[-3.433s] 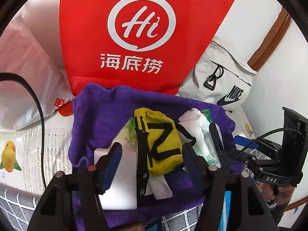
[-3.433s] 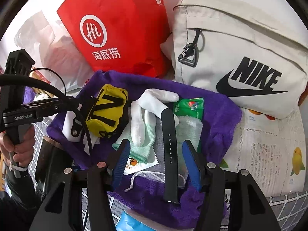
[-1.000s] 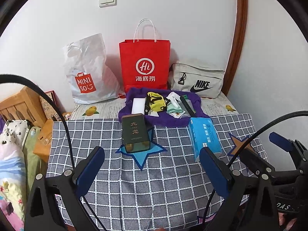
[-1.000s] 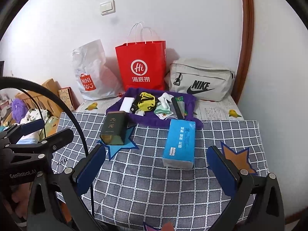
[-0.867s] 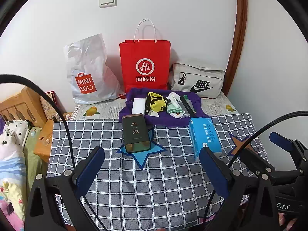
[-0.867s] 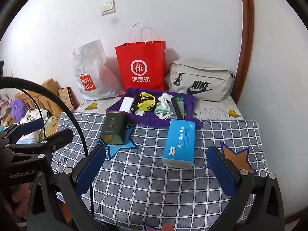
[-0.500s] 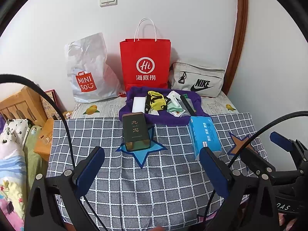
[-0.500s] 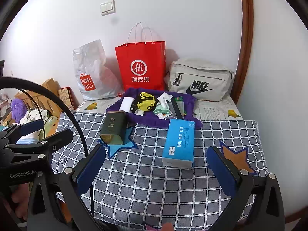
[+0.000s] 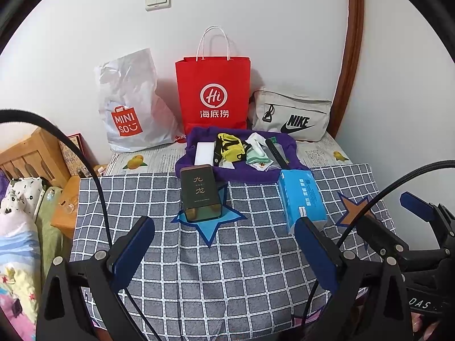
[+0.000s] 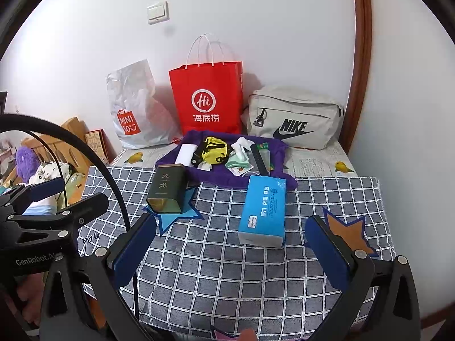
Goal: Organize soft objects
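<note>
The soft things lie heaped on a purple towel point(image 9: 241, 172) at the far side of the table point(image 9: 227, 255): a yellow and black pouch point(image 9: 230, 149), a white glove point(image 9: 256, 145) over a pale green cloth point(image 9: 257, 159), a white folded piece point(image 9: 204, 154) and a black strap point(image 9: 275, 153) whose long axis runs away from the tools, slanting a little rightward. The whole heap sits well ahead of both tools and roughly on their shared centre line, slightly left of ahead for the right tool point(image 10: 230, 253), slightly right of ahead for the left tool point(image 9: 224, 255).

Between tools and towel stand two obstacles: a dark green tin point(image 9: 200, 193) on a blue star patch point(image 9: 210, 224), ahead-left, and a blue tissue pack point(image 10: 263, 210) ahead-right, its long axis pointing toward the towel. Judging by that, the strap and glove end is the right tool's side, the pouch and white piece the left's; neither is clearly nearer.

Both tools are spread wide and carry nothing.

The right wrist view shows the tissue pack's near end face and an orange star patch point(image 10: 348, 233) beside its right finger; the left wrist view shows the tin's front squarely. Behind the towel stand a red paper bag point(image 9: 213, 93), a white plastic bag point(image 9: 130, 105) and a grey pouch bag point(image 9: 290, 118).
</note>
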Available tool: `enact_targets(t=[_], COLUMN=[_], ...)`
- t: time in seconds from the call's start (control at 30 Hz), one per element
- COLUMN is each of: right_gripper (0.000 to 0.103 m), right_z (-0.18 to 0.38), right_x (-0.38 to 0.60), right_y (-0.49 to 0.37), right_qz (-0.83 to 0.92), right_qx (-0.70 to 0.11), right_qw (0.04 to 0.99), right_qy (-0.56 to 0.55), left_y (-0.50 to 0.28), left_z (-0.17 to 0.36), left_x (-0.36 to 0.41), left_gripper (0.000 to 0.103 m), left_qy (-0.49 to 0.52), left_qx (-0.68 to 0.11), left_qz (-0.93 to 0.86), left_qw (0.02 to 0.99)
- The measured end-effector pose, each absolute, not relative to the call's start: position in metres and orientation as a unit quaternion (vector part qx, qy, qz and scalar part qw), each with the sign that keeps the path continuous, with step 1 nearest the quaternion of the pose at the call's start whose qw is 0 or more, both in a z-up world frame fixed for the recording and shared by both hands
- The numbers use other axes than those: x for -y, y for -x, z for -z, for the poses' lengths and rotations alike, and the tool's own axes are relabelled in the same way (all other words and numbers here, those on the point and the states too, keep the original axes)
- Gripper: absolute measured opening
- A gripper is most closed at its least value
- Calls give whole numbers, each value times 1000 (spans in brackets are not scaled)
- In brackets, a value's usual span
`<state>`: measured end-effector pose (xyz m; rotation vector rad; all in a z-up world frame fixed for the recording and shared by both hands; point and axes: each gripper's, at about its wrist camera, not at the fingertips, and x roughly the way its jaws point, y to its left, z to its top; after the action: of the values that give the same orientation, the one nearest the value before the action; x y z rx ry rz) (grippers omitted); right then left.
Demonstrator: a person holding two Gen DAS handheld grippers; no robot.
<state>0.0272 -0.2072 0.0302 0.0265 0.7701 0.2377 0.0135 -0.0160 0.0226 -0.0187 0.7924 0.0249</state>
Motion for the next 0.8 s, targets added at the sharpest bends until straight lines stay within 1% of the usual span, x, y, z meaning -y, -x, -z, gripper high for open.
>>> enact_targets(t=[0.8], right_gripper=[103], right_z=[-32], right_x=[209], right_y=[-25], right_qz=[-116], right_qx=[-374], right_qw=[920], right_qy=[-15], left_y=[-13], left_z=[-24], left_x=[15], left_gripper=[100], left_qy=[10], left_qx=[-385], left_qz=[-11], left_qw=[923])
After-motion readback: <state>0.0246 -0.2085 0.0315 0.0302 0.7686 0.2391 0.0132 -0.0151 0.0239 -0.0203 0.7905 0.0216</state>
